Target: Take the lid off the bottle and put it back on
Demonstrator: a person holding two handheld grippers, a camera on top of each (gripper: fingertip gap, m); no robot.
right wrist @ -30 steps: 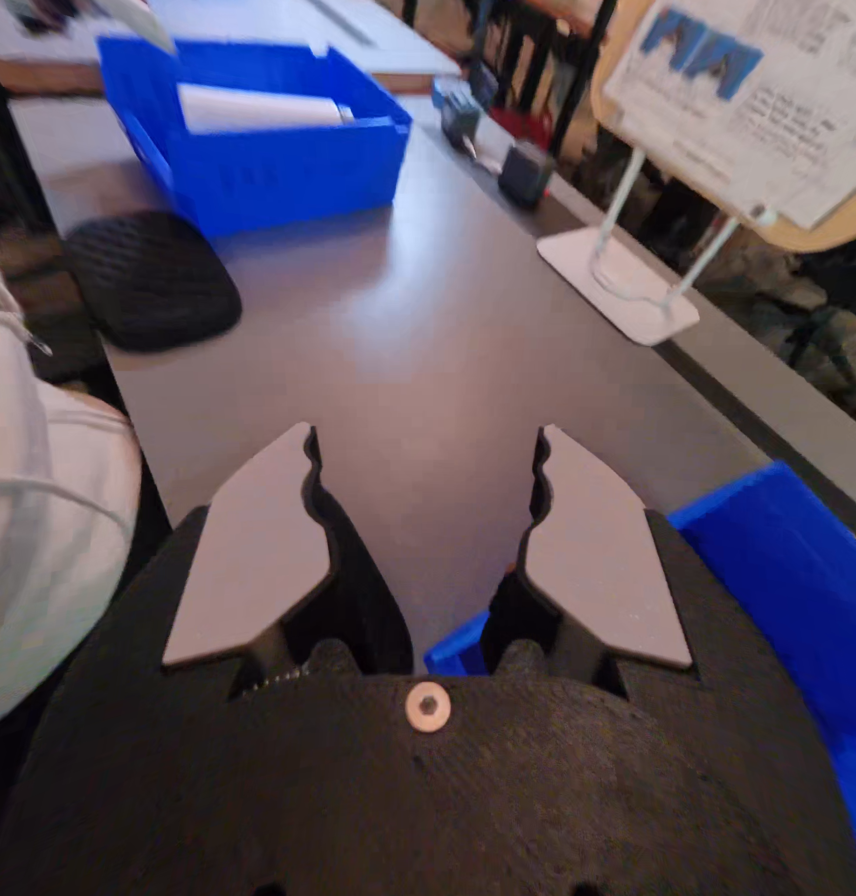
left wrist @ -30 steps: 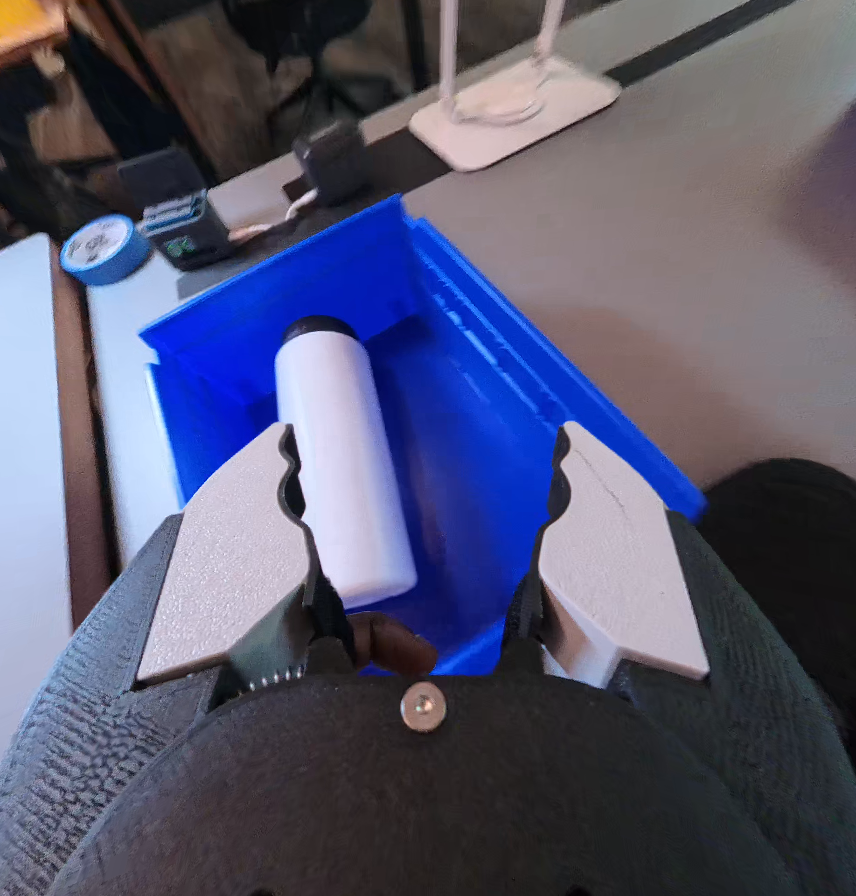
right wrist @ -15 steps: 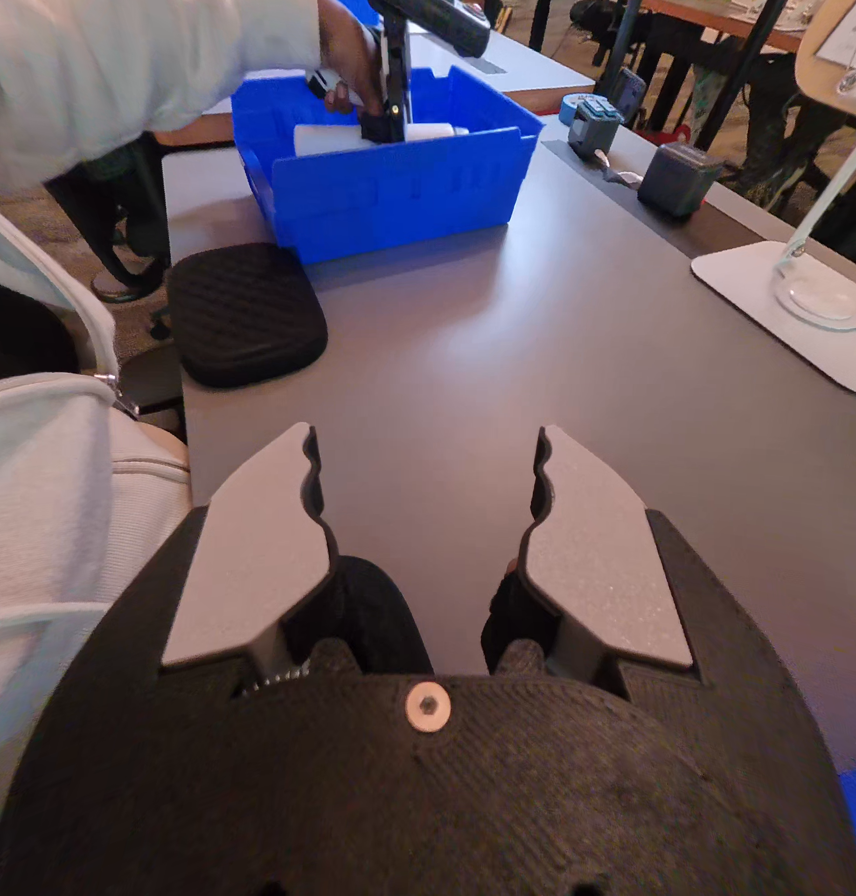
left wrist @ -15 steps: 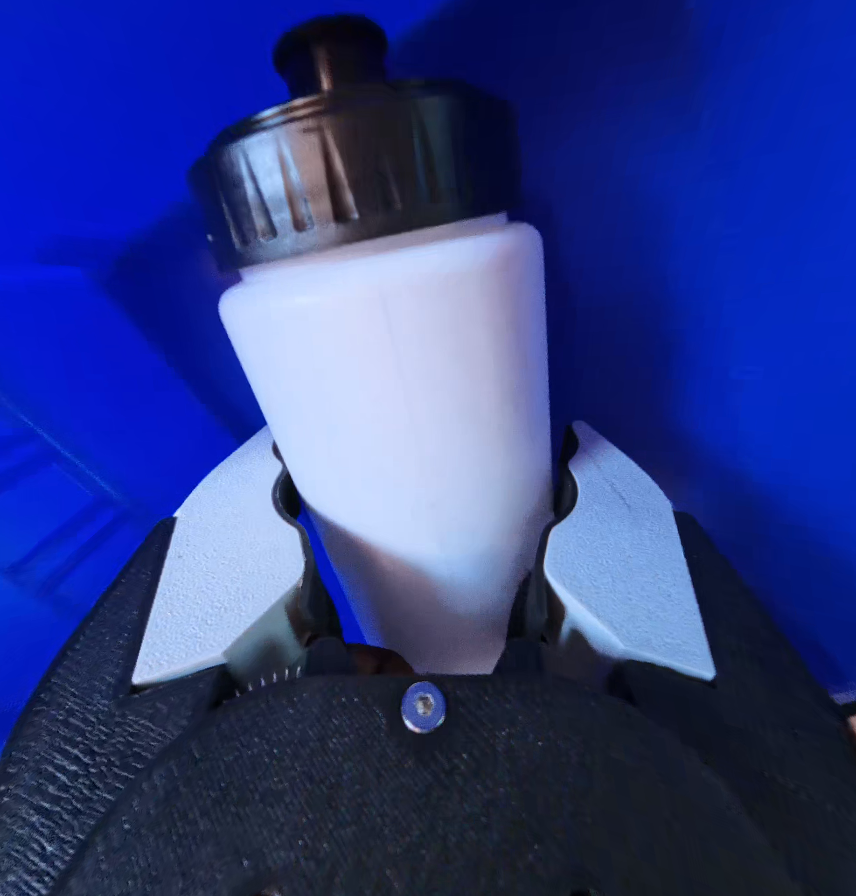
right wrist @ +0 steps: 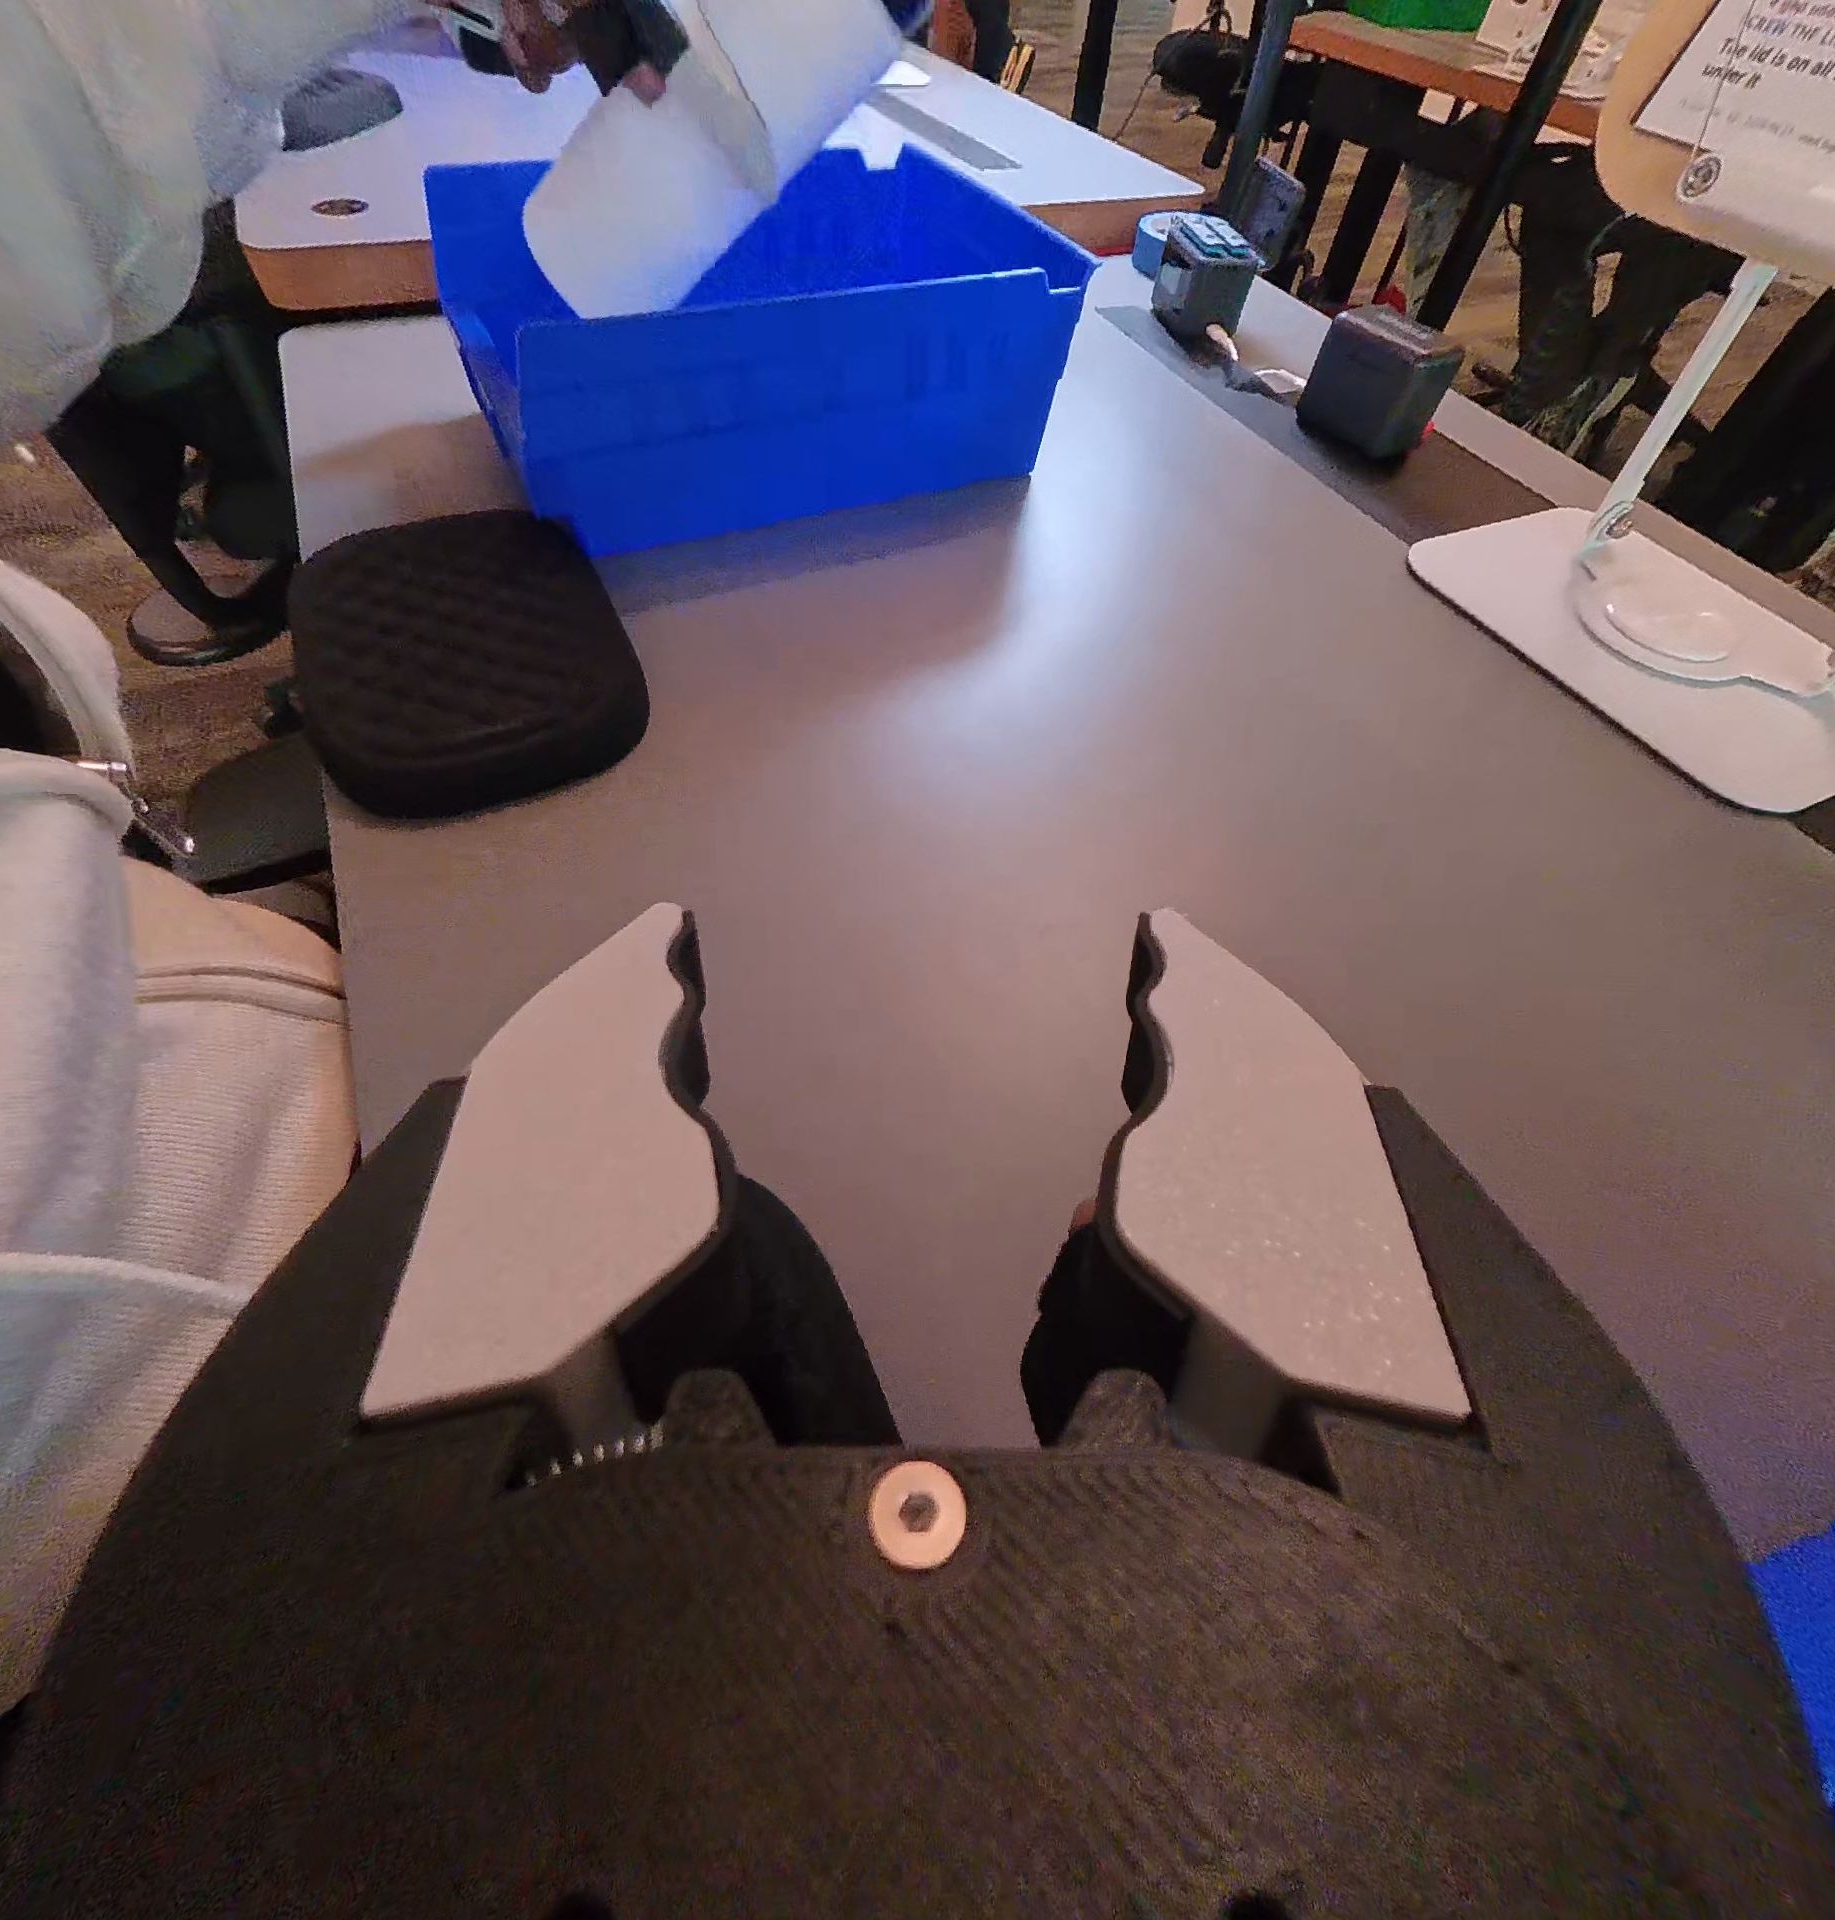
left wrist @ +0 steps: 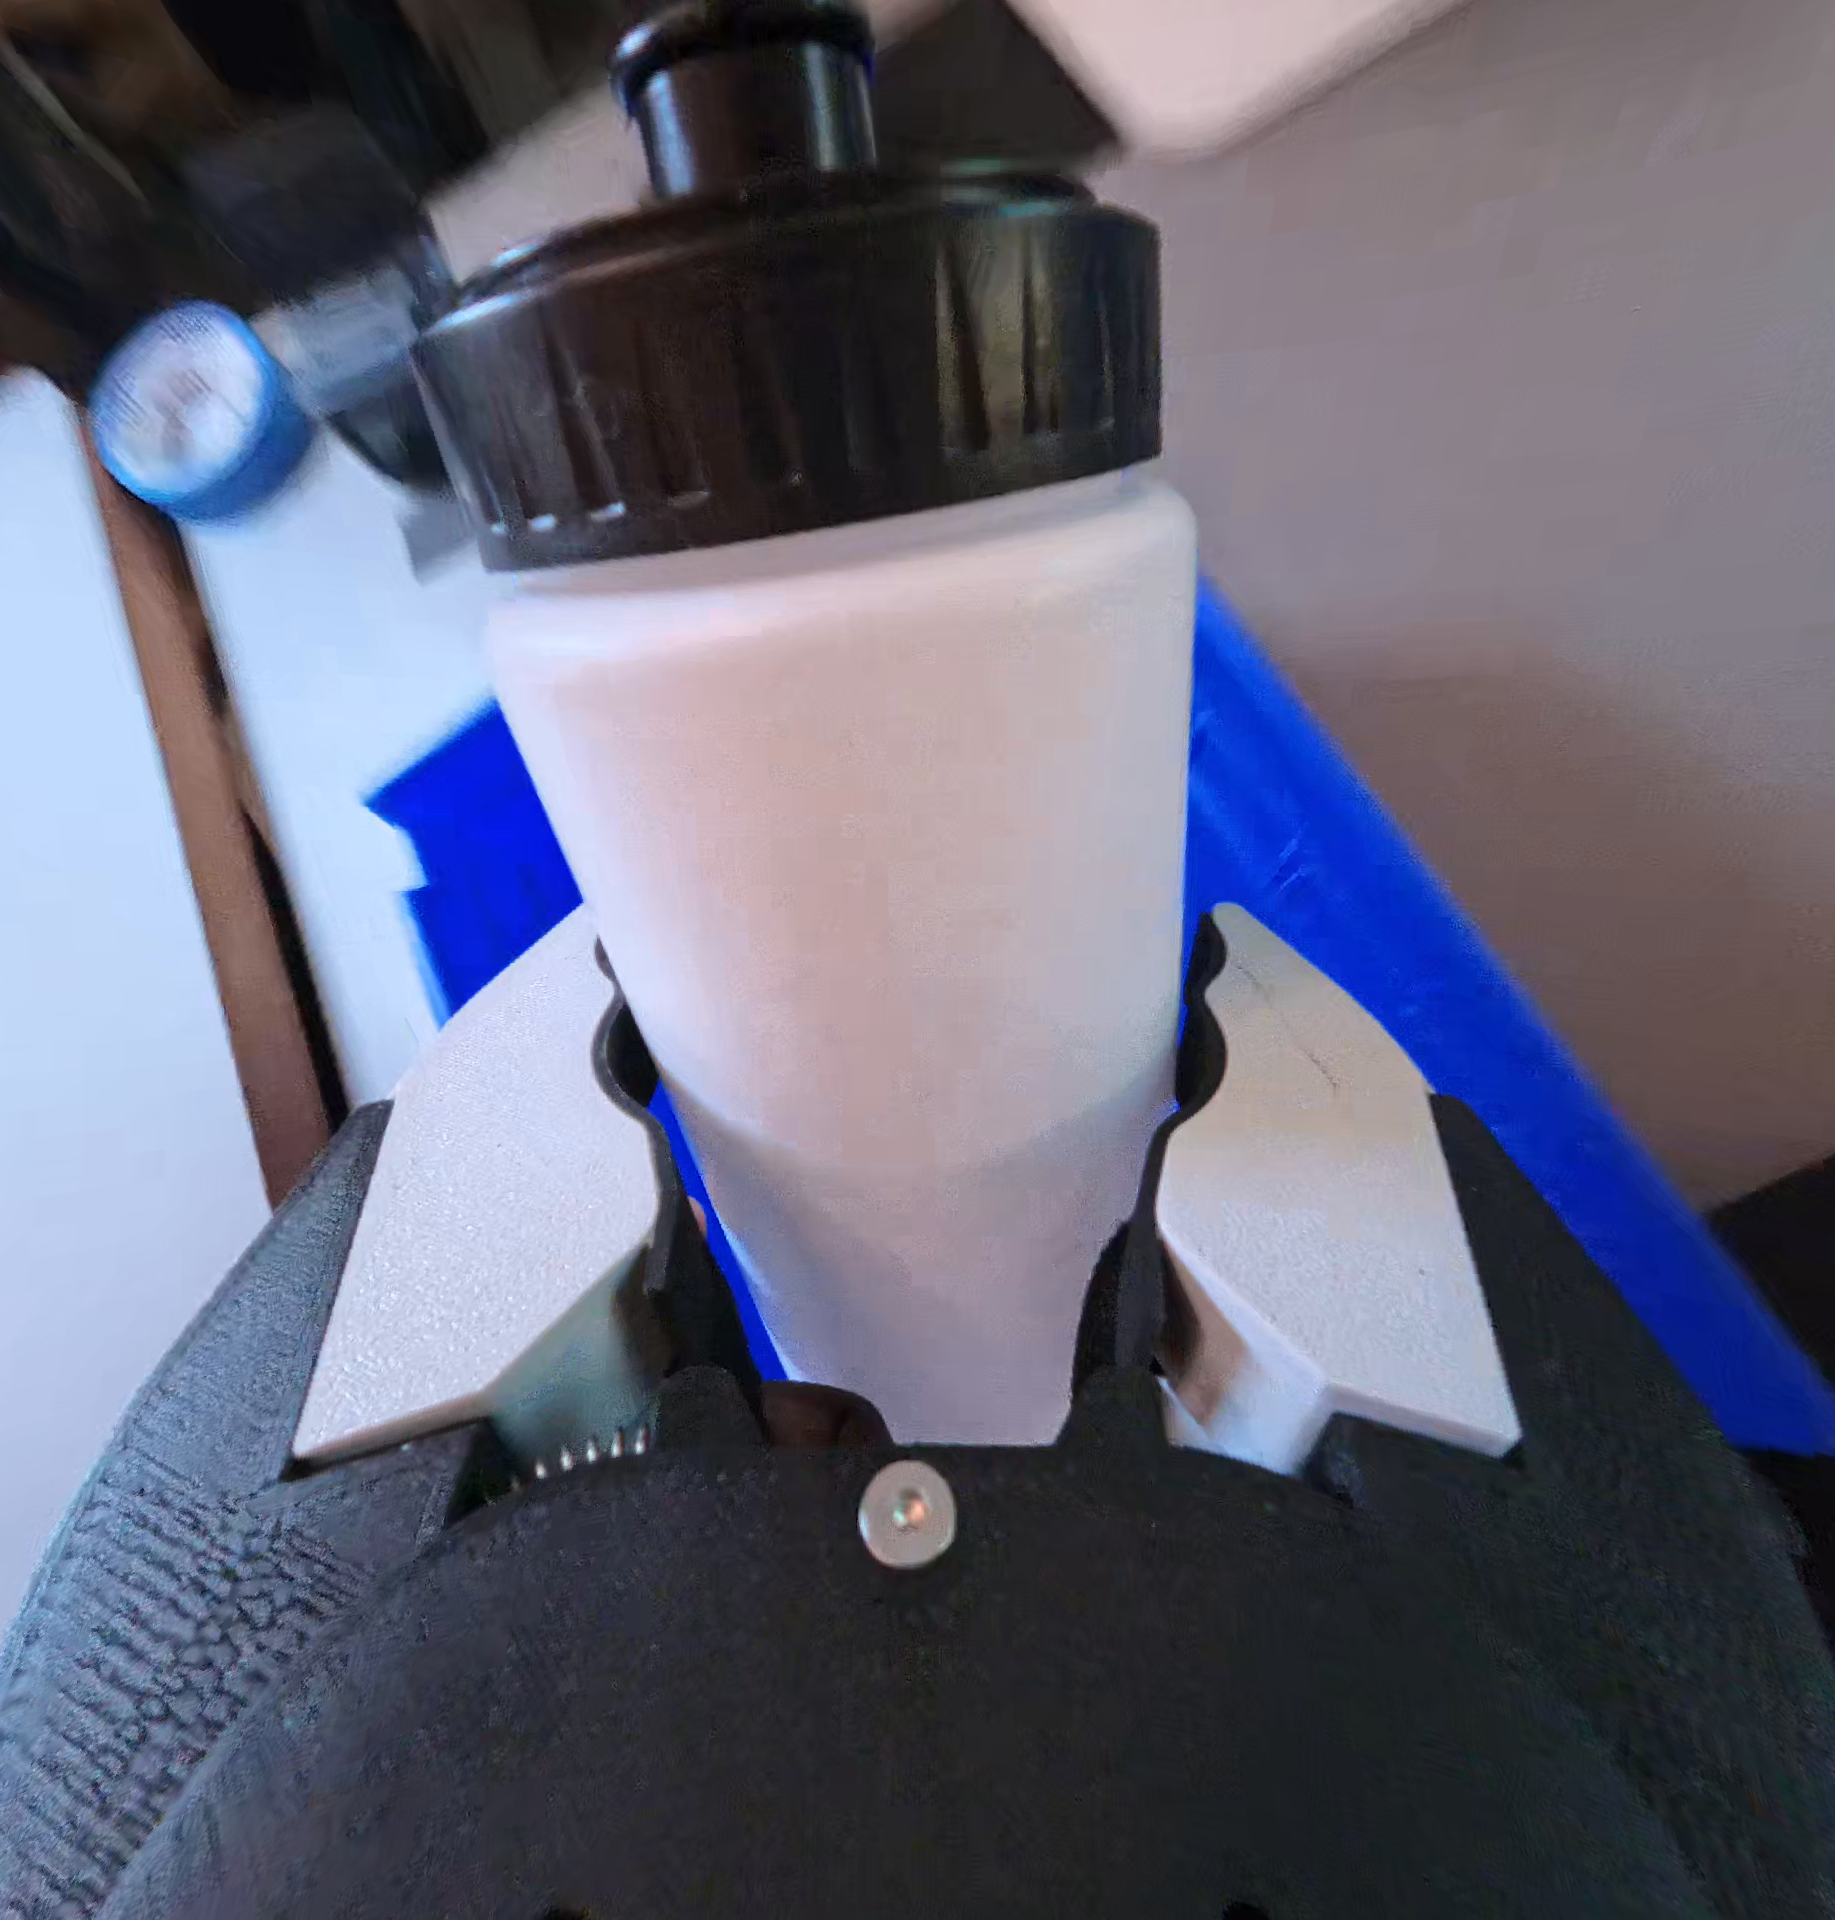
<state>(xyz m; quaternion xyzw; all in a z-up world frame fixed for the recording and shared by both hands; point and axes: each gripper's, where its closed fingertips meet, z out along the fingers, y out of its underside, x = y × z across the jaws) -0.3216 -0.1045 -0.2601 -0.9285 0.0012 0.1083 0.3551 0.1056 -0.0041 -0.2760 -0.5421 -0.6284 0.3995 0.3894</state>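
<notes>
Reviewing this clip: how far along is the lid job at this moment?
Done: the left tongs are shut on the white bottle, tilted above the blue bin. In hand: carrying it out. Left: the black lid is on the bottle, so unscrewing and refitting both remain. The right tongs are open and empty over the grey table.

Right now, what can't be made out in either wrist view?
- Left wrist view: base of the bottle is hidden behind the left gripper body.
- Left wrist view: inside of the blue bin is blocked by the bottle; the tape roll behind is blurred.
- Right wrist view: the bottle's lid is cut off by the top edge.
- Right wrist view: right gripper open, empty; a blue bin corner is cut off.
</notes>
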